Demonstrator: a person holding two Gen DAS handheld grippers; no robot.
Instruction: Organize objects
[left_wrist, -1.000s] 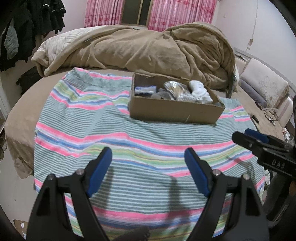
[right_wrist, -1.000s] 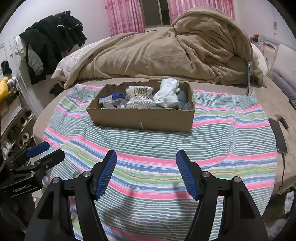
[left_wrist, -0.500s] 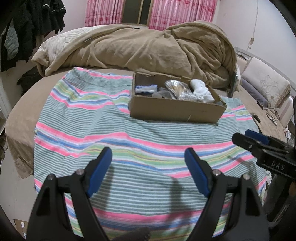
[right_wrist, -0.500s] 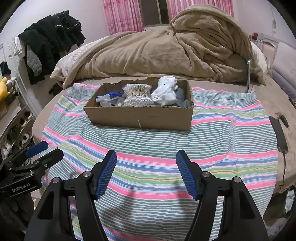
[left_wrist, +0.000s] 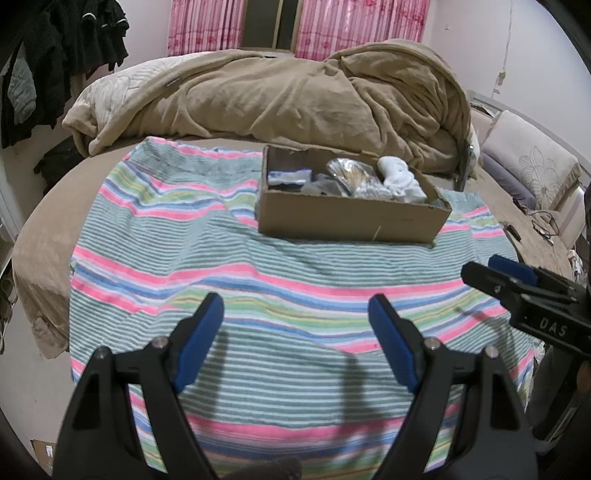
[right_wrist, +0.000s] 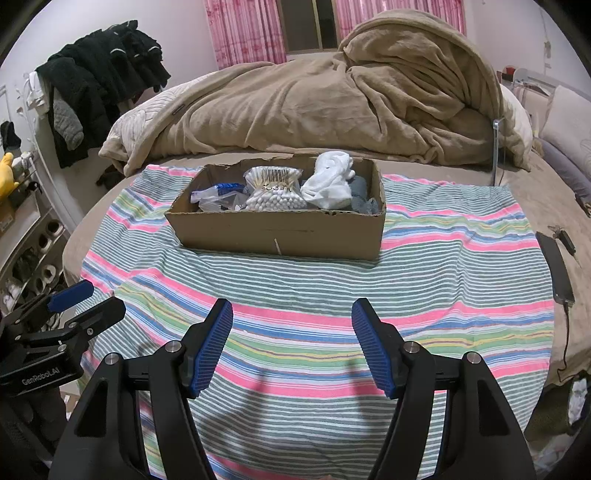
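Now, with both the left gripper (left_wrist: 295, 321) and the right gripper (right_wrist: 291, 328) gaping empty over the near edge of the striped blanket (right_wrist: 443, 280), best to reach straight for the cardboard box (right_wrist: 280, 236) near its far edge, lifting the white cloth (right_wrist: 328, 181) first.

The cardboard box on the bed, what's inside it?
Inside the cardboard box you can see a bag of cotton swabs, a white cloth bundle, some clear plastic packets and grey fabric. Anything underneath them is covered.
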